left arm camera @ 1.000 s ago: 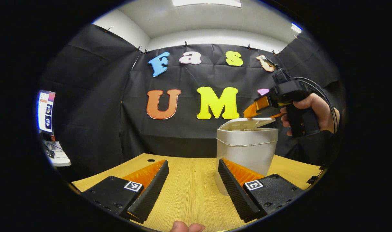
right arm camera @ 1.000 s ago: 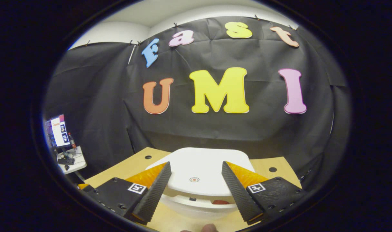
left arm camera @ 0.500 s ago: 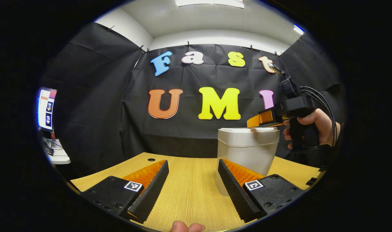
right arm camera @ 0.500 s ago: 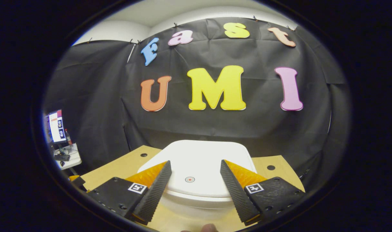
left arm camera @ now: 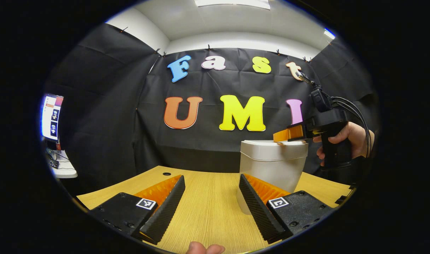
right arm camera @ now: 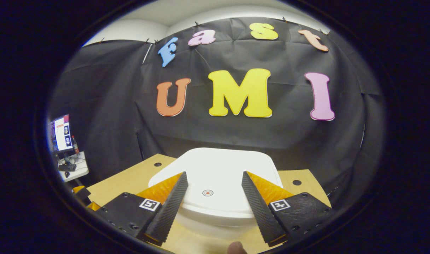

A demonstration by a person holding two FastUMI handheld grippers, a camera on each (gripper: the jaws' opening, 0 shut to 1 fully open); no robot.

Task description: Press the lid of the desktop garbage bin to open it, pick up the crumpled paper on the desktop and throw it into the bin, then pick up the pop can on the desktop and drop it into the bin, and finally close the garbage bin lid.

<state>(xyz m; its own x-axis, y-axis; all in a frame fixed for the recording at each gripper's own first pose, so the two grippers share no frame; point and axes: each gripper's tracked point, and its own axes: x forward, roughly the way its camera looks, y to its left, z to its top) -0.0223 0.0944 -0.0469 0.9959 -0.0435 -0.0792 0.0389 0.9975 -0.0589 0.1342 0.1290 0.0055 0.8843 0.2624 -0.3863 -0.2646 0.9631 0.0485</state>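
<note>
Lid (right arm camera: pixel 215 176) tilted up 1.0 s ago, now flat on white garbage bin (left arm camera: pixel 271 165), upright on wooden desktop (left arm camera: pixel 208 211). Right gripper (right arm camera: pixel 211 197) over lid, jaws spread; left gripper (left arm camera: pixel 211 197) spread, empty.

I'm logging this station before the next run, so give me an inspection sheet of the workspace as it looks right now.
Surface: wooden desktop, bare around the bin.
Job's things: garbage bin upright, lid down flat.
Clutter: nothing seen.
Grippers: left gripper open, low over the desktop beside the bin; right gripper open, fingers over the lid, held by a hand.
Cables: black cables loop from the right gripper.
Surroundings: black cloth wall; monitor at the far left.
</note>
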